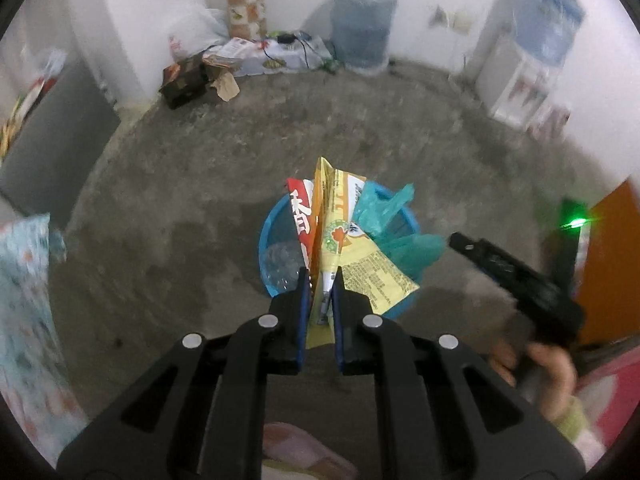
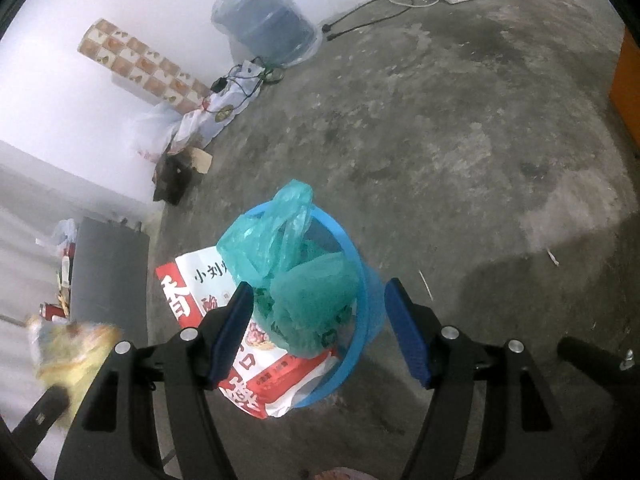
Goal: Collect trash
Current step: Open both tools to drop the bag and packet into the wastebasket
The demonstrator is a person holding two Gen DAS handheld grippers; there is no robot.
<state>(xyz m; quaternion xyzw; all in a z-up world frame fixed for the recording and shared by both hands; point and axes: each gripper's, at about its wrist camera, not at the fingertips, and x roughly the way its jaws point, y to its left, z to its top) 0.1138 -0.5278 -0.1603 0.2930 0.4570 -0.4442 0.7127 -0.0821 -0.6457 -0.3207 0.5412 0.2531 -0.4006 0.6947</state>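
The left wrist view shows the left gripper (image 1: 320, 276) with its jaws pinching a flat yellow wrapper (image 1: 352, 248), a glossy printed packet held upright on edge above the blue bucket (image 1: 276, 220). This view alone shows clear crumpled plastic (image 1: 280, 264) in the bottom of the bucket, and the right gripper (image 1: 516, 268) as a blurred black body at the right edge, gripped by a hand (image 1: 548, 368). The right wrist view shows the right gripper (image 2: 320, 304) with its blue-padded jaws spread wide and nothing between the pads; they hang over the bucket's near rim. Only this view shows the full face of the red and white snack bag (image 2: 256, 364), a smooth printed pouch standing in the bucket and projecting over its rim toward the camera. The thin, wrinkled, translucent green plastic bag (image 2: 288, 256) sits bunched in the bucket, its handles rising above the round, smooth rim. In this view the yellow wrapper appears only as a blur at the lower left. The bucket stands on a rough, mottled grey concrete floor (image 2: 460, 140). A large translucent blue water jug (image 2: 268, 20) stands against the white wall in both views.
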